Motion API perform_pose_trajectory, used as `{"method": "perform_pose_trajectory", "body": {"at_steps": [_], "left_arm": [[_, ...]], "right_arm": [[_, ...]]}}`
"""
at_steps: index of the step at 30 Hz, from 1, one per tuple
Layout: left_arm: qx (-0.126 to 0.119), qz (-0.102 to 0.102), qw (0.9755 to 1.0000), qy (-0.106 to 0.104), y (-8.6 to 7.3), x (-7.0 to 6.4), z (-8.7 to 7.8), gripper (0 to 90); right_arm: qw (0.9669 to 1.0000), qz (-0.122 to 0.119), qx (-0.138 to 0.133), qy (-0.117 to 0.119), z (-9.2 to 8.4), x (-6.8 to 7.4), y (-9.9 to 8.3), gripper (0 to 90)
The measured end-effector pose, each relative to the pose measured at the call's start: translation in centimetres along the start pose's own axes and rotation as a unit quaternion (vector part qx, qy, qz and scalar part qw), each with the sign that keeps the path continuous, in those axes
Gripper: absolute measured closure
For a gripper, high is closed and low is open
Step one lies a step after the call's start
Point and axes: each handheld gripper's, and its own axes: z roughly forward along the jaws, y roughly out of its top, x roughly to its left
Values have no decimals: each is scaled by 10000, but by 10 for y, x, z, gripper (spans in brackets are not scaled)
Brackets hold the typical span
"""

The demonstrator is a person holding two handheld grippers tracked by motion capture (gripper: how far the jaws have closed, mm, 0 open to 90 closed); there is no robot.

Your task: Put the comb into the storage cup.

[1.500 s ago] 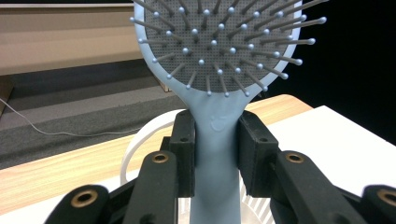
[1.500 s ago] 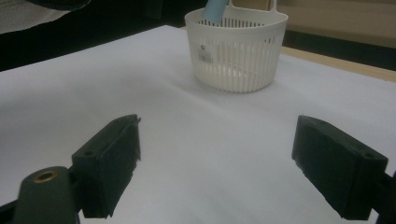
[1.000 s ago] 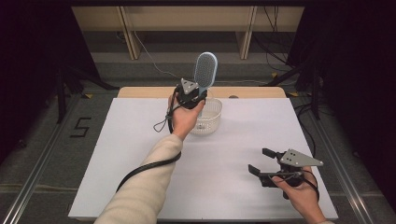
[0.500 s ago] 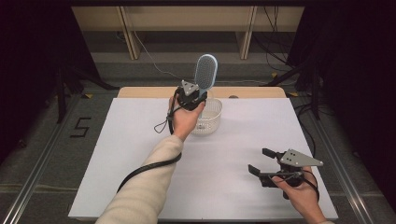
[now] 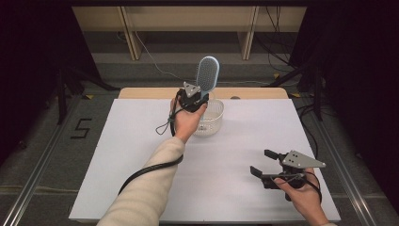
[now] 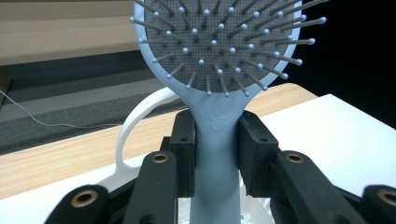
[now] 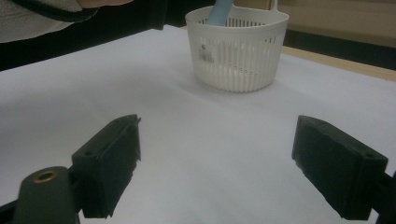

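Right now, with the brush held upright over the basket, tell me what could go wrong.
1. The left gripper clamps the hairbrush on its narrow handle, so the heavy head may tip or slip once released.
2. The white basket looks light; the tall brush leaning on its rim could topple it.
3. The right gripper rests open, far from the basket, and cannot steady it.

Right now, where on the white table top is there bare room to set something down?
Most of the white table top is bare: the whole stretch left of the sleeve, the middle between the white basket and the right gripper, and the far right corner. It is crowded only at the basket, where the left gripper holds the blue hairbrush upright.
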Motion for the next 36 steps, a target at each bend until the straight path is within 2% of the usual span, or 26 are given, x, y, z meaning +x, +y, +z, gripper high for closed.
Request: {"method": "perform_pose_trajectory", "body": {"at_steps": [15, 36], "left_arm": [[105, -5, 9999, 10, -7, 0, 3, 694], [132, 15, 9999, 24, -10, 1, 4, 693]], "right_arm": [[10000, -11, -5, 1, 0, 0, 0, 160], [10000, -11, 15, 6, 0, 0, 0, 160]]}}
